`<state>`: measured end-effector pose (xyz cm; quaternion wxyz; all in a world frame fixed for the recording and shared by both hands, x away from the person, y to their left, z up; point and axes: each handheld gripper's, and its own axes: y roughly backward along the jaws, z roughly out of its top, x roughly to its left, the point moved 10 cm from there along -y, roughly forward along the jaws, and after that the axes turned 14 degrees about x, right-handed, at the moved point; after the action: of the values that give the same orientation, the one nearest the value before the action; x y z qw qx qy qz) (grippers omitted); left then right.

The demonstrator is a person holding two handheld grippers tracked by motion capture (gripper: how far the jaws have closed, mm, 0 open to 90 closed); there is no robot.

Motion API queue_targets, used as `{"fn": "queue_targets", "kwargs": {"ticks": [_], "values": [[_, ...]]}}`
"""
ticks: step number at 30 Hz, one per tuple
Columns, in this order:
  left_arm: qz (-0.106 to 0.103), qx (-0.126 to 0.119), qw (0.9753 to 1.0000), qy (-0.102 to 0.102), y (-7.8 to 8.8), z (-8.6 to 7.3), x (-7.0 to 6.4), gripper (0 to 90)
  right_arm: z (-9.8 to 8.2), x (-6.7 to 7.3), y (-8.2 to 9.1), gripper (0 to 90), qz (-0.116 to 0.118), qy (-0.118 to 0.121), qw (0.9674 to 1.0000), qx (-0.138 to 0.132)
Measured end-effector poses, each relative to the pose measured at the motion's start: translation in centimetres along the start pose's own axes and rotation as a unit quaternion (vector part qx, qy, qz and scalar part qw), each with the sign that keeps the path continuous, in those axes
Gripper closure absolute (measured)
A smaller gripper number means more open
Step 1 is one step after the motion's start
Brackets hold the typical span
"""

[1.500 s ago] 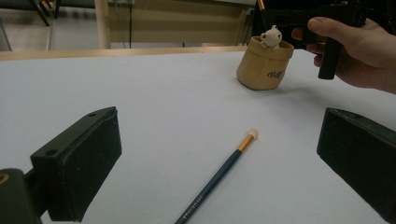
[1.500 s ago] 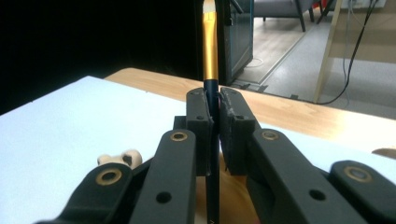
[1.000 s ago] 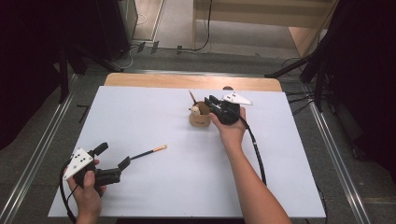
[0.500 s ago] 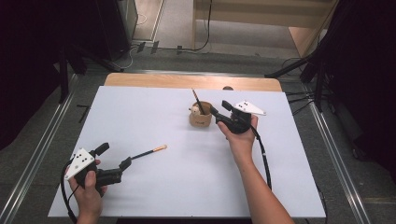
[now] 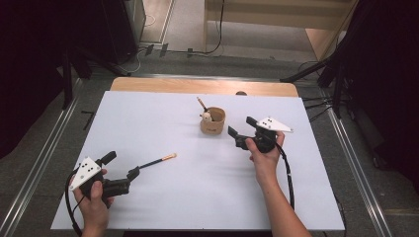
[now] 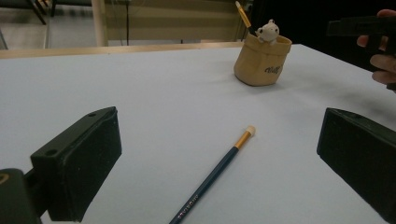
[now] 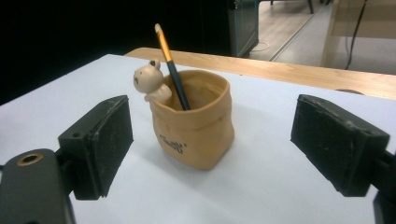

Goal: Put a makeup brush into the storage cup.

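Observation:
A tan pen pot (image 5: 212, 122) with a small bear figure (image 5: 206, 117) on its rim stands at the table's far middle, a dark pencil (image 5: 202, 104) leaning in it. My right gripper (image 5: 240, 127) hovers just right of the pot, apart from it; its jaws have just been opening and nothing is pressed between them. In the right gripper view the pot (image 7: 194, 128) and its pencil (image 7: 170, 60) stand ahead of the wide jaws. A second dark pencil (image 5: 157, 160) lies flat at the near left. My left gripper (image 5: 121, 165) is open around its near end, the pencil (image 6: 215, 175) lying untouched between the jaws.
The white table sheet (image 5: 163, 118) has a wooden strip (image 5: 148, 85) along its far edge. Metal rails run along both sides on the floor. A black cable (image 5: 288, 173) trails from the right gripper across the table.
My right gripper has drawn away to the right from the pot and opened its jaws, leaving the pencil standing in the pot. The left hand has stayed put.

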<state>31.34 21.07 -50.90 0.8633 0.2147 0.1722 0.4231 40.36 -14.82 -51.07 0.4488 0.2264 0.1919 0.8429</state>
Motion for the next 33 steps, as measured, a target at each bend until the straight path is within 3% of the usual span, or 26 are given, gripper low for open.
{"fn": "queue_targets", "kwargs": {"ticks": [12, 22, 33], "values": [[0.000, 0.002, 1.0000, 0.000, -0.2, -0.1, -0.1, 0.7, -2.3, -0.6, 2.0, 12.8, -0.025, 0.006, 0.9997, 0.007], [0.000, 0.006, 1.0000, -0.004, -0.2, -0.2, -0.2, 0.7, -4.0, -1.2, 3.7, 0.1, -0.032, 0.009, 0.9994, 0.011], [0.002, 0.010, 0.9999, -0.010, -0.4, -0.3, -0.4, 0.7, -6.3, -1.9, 6.2, 0.0, -0.041, 0.008, 0.9991, 0.007]]}}
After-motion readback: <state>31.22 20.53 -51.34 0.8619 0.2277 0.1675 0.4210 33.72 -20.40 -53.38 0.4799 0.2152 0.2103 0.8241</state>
